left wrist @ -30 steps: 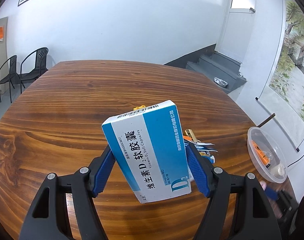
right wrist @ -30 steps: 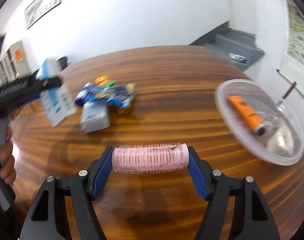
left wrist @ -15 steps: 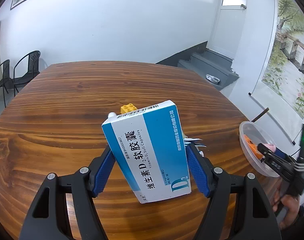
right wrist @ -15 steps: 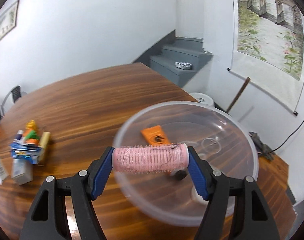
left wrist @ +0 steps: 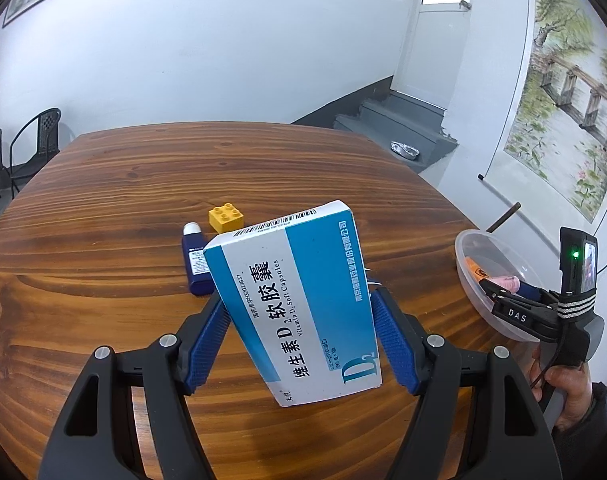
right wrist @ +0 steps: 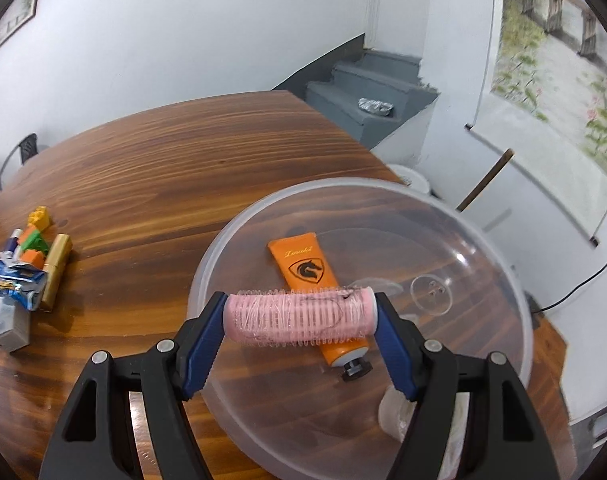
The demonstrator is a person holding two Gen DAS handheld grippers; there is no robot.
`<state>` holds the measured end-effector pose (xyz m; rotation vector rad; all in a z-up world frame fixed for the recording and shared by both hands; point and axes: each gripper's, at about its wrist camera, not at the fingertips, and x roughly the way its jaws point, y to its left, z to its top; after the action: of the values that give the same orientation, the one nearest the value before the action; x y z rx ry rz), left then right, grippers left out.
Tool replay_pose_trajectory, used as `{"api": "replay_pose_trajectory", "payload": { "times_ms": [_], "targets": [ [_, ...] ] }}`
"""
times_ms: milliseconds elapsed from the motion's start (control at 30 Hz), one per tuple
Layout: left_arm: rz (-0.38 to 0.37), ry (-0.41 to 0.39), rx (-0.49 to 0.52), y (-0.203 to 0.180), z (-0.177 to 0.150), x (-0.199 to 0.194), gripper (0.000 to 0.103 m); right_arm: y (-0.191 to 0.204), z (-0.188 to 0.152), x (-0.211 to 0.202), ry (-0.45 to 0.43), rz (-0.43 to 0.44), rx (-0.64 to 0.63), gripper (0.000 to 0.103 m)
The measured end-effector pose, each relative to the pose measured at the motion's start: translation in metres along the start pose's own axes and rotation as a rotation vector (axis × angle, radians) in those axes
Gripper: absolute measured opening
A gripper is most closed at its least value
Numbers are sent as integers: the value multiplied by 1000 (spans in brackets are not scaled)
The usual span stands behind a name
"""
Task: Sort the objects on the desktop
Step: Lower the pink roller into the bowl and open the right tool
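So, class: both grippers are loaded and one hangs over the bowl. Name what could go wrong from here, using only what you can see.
1. The pink spiky hair roller, clamped end to end in the right gripper, is round; released over the clear plastic bowl, it may bounce off the orange tube lying there.
2. The blue-and-white vitamin D2 box sits tilted in the left gripper and could twist or slip out.
3. The bowl sits near the wooden table edge; a nudge might tip it off.

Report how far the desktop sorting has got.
Done: an orange tube lies in the clear bowl. In hand: the right tongs hold a pink hair roller over that bowl; the left tongs hold a blue-and-white medicine box. Left: the pile of small items on the table.
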<state>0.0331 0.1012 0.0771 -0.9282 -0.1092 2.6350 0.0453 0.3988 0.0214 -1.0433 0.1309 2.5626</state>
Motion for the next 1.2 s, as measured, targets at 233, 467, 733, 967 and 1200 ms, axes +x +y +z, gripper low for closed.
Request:
{"api": "replay_pose_trajectory", "payload": {
  "times_ms": [233,467,733,967,1200],
  "targets": [
    [-1,4,19,-8,-2,3,74,-1,-10,-7,10,57,5,74],
    [-8,21,57,-32,-1,10,74,-2,-19,-15,-7,108,12,74],
    [-112,33,129,-85,26,23,74,-9,-19,-25,-49,148,38,75],
    [-197,74,172,-134,38,59,74,-40,-18,-52,-198,85,168,75],
    [-273,102,178,-170,43,79,74,-65,-12,-53,-219,14,279,75]
  ]
}}
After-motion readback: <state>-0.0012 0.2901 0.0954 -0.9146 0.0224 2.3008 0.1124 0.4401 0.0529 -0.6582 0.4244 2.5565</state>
